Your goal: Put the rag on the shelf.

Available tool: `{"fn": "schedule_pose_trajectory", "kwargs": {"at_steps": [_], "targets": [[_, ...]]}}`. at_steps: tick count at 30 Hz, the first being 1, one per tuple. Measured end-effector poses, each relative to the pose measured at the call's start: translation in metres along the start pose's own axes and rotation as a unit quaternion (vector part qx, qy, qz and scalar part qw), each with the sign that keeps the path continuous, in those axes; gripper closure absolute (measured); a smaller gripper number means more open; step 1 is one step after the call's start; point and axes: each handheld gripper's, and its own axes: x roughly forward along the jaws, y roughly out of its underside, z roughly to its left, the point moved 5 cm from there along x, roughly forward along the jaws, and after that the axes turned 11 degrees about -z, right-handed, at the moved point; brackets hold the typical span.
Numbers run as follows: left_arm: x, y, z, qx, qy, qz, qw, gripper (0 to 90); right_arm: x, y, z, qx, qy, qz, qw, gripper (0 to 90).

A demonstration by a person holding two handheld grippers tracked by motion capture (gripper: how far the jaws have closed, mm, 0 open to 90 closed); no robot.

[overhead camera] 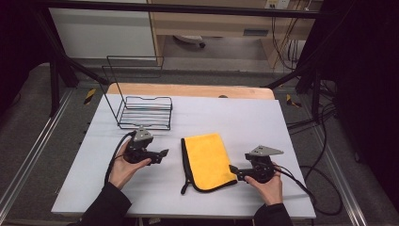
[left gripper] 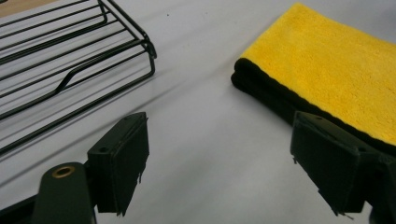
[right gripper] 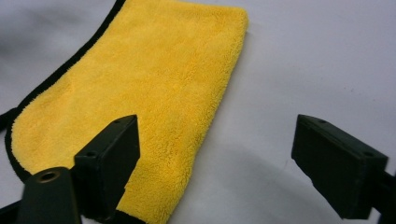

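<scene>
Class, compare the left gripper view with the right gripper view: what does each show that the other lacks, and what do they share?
The left gripper view alone shows the black wire rack and the yellow cloth from its folded, black-trimmed edge. The right gripper view alone shows the cloth's rounded corner, with one jaw over the cloth. Both share the yellow cloth lying on the white table, seen between open, empty jaws.

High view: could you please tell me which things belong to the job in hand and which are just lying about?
In the job:
- folded yellow microfibre cloth with black edging
- left tool, open
- right tool, open

Lying about:
- black wire rack
- white table
</scene>
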Motion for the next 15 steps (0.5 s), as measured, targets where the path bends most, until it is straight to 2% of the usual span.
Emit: {"fn": "schedule_pose_trajectory", "kwargs": {"at_steps": [6,8,11,13,15], "targets": [[0.021,-0.01,-0.008,-0.003,-0.007,0.002,1.0,23.9,0.001,0.002,0.0,-0.002,0.002,0.008,1.0,10.4],[0.028,-0.013,-0.009,-0.008,-0.007,0.005,0.9999,25.2,0.001,0.002,0.0,-0.002,0.002,0.009,1.0,10.4],[0.039,-0.016,-0.012,-0.027,-0.006,0.004,0.9996,28.1,0.001,0.002,0.0,-0.002,0.001,0.008,1.0,10.3],[0.046,-0.018,-0.013,-0.026,-0.013,0.007,0.9995,30.2,0.002,0.002,0.0,-0.003,0.002,0.008,1.0,9.8],[0.054,-0.019,-0.015,-0.036,-0.013,0.012,0.9992,32.4,0.002,0.002,0.0,-0.003,0.002,0.007,1.0,9.7]]}}
